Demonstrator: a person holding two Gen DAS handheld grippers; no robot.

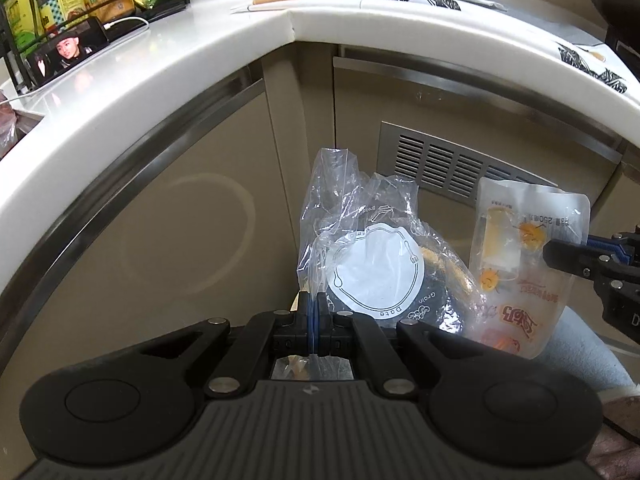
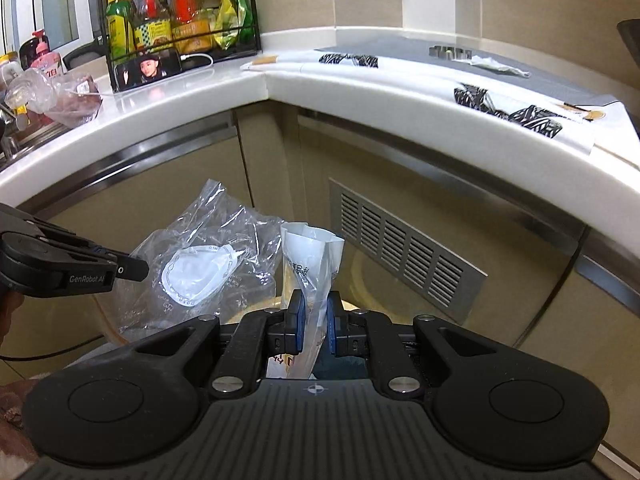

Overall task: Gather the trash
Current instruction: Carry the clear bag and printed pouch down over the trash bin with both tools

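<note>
My left gripper (image 1: 313,312) is shut on a crumpled clear plastic bag (image 1: 372,248) with a round white label, held in the air in front of the beige cabinets. The bag also shows in the right wrist view (image 2: 200,268), with the left gripper (image 2: 136,270) at the left. My right gripper (image 2: 316,316) is shut on a translucent drink pouch (image 2: 308,264) with orange print. The pouch (image 1: 524,256) hangs beside the clear bag in the left wrist view, with the right gripper (image 1: 560,258) at the right edge.
A white corner countertop (image 2: 360,92) curves above beige cabinet doors and a metal vent grille (image 2: 404,248). On it stand a black rack of bottles (image 2: 172,20), a phone (image 2: 148,70), printed paper wrappers (image 2: 508,108) and a plastic container (image 2: 76,100) at the left.
</note>
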